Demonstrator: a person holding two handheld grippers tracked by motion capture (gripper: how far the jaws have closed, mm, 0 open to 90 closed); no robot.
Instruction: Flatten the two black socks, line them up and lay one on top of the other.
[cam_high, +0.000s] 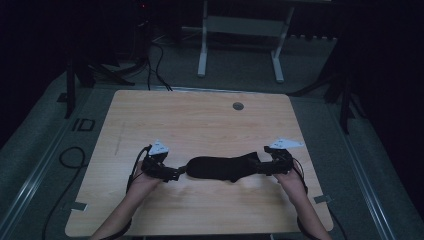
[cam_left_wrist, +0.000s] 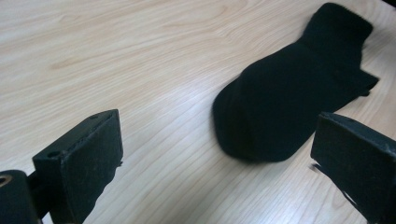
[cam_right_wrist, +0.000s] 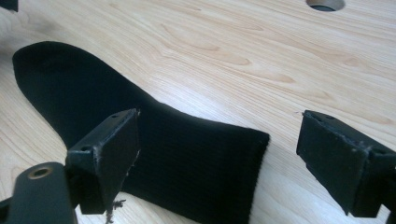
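Black sock (cam_high: 222, 167): flat on the wooden table (cam_high: 200, 125), stretched sideways across the near half, between the two grippers. Toe end toward the left gripper (cam_high: 176, 173), cuff end toward the right gripper (cam_high: 262, 166). Both hands in from the near edge, one at each end of the sock.

Left gripper (cam_left_wrist: 215, 154): jaws spread wide, nothing pinched between them. Rounded toe of the sock (cam_left_wrist: 280, 107) just ahead of the jaws, lying on the table (cam_left_wrist: 116, 56), clear of both pads.

Right gripper (cam_right_wrist: 219, 158): jaws likewise released, standing far apart. Ribbed cuff of the sock (cam_right_wrist: 187, 158) lying in the gap between them, nearer the left-hand jaw of that view, flat on the wood (cam_right_wrist: 233, 56) and not squeezed. Whether that jaw brushes the fabric: cannot tell.

Round cable hole (cam_high: 238, 106) in the tabletop farther back, well apart from the sock; same hole (cam_right_wrist: 325, 3) at the top edge of the right gripper view.

Beyond the table: white frame legs (cam_high: 202, 55) on a dim floor, dark cables (cam_high: 155, 65) trailing nearby.
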